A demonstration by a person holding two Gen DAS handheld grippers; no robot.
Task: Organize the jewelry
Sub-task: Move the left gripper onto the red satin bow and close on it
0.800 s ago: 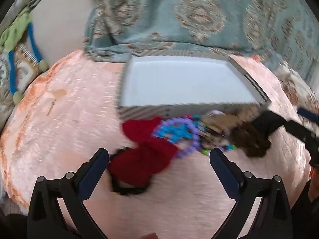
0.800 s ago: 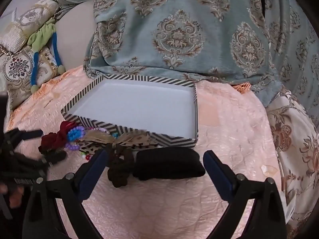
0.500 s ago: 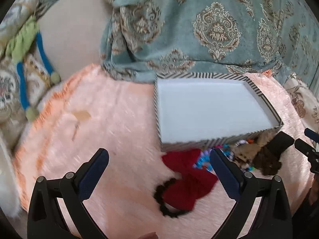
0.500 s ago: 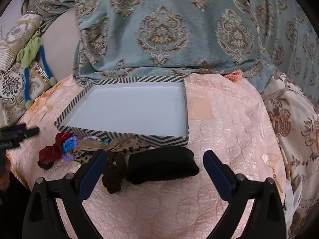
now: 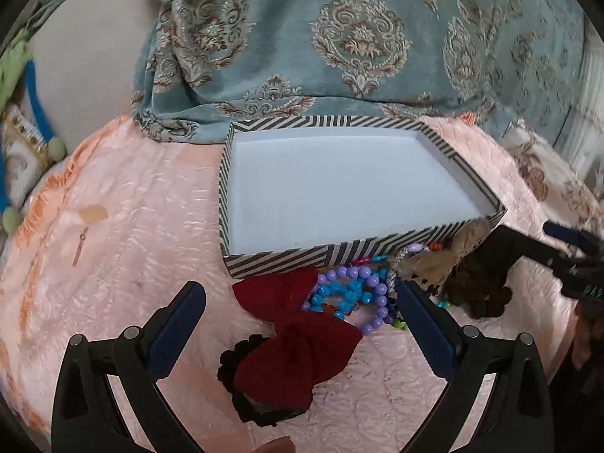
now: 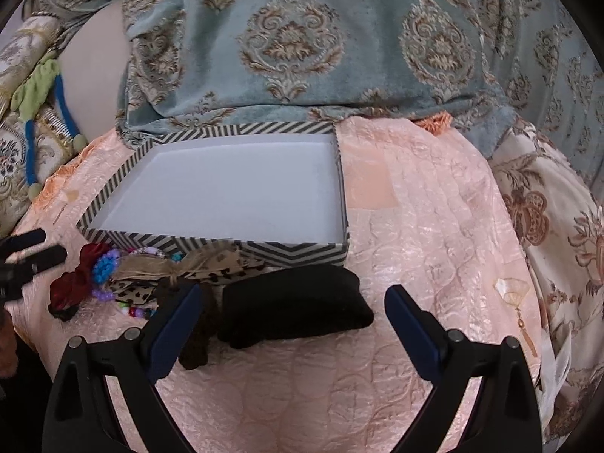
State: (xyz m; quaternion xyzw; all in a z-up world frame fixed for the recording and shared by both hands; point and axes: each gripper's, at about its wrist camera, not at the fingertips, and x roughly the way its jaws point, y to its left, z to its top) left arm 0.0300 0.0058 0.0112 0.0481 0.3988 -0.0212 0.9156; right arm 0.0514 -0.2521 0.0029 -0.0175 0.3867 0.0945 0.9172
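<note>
Striped box (image 5: 396, 247) bare white inside, red bow (image 5: 298, 343), purple beads (image 5: 362, 283) beside, left gripper (image 5: 298, 298) and right gripper (image 6: 292, 294) wide apart, holding nothing

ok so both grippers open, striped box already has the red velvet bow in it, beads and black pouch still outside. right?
Not quite. The black-and-white striped box is empty; the red velvet bow lies on the peach bedspread in front of it, as the left wrist view shows. The left gripper and right gripper are open, and the purple and blue beads and black pouch are outside.

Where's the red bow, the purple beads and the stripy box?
red bow (image 5: 298, 355), left wrist view, on its lower lobe.
purple beads (image 5: 355, 272), left wrist view, on the top row of beads.
stripy box (image 6: 294, 251), right wrist view, on its near striped wall.
</note>
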